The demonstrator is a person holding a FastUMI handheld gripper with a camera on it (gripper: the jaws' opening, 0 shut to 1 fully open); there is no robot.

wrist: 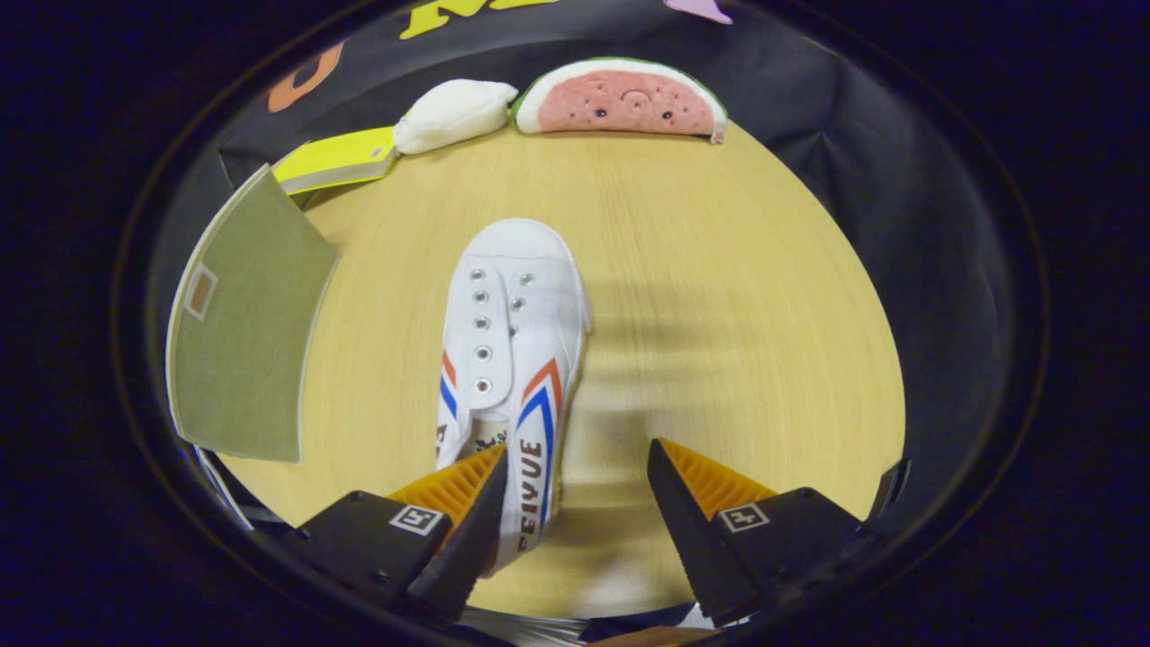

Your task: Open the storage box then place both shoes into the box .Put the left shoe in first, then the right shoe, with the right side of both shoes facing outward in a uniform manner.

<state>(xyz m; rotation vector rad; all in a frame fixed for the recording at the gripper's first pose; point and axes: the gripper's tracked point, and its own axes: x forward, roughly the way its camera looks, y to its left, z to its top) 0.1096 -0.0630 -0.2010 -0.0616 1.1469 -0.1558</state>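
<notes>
White canvas lace-less shoe w/ red-blue stripes [512, 359] is seen lying on pale wooden tabletop [719, 314], heel by the left finger, toe pointed away. Gripper [577, 481] is held spread, nothing grasped; olive-green flat lid [247, 346] is seen left of shoe.

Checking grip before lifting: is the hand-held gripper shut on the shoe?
No, open: the hand-held gripper has one finger over the shoe; the other stands apart.

Gripper [575, 490] over wooden worktop [719, 296], jaws spread wide. White canvas sneaker [512, 341] with red and blue stripes pointing toe away, heel end beside left finger [467, 503], that finger's tip overlapping shoe opening; right finger [696, 503] apart from shoe. Olive-green box lid [247, 332] left of sneaker. Beyond: yellow book [337, 157], white plush [454, 112], watermelon-slice plush [620, 99] along wall.
</notes>
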